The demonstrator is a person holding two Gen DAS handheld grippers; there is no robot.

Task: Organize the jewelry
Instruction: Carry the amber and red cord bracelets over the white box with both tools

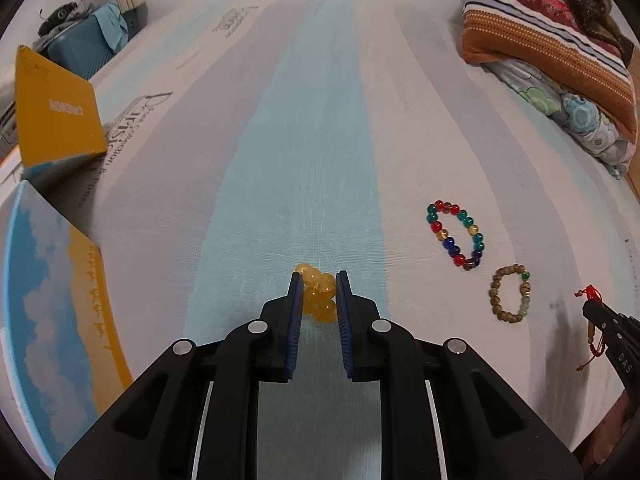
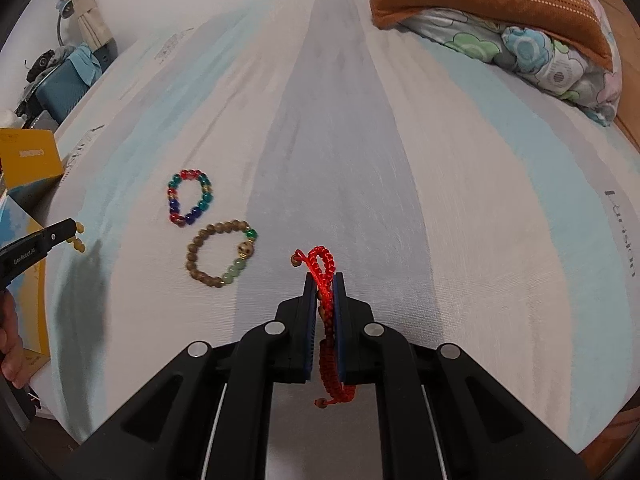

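We log the layout from each tool. Between the jaws of the left gripper (image 1: 318, 280): a large-bead bracelet (image 1: 318, 294), bunched, raised off the bed (image 1: 320, 140). To that gripper's right, on the bed: a glass-bead bracelet (image 1: 456, 234), and nearer, just right of it, a small-bead bracelet (image 1: 511, 294); the two lie close but apart. To its left, at the bed's edge: an open box (image 1: 56, 112). Far right, at the bed's far end: folded bedding (image 1: 548, 40). Between the jaws of the right gripper (image 2: 324, 280): a cord bracelet (image 2: 326, 312), looping out ahead and hanging behind the pads. Both beaded bracelets lie to that gripper's left.
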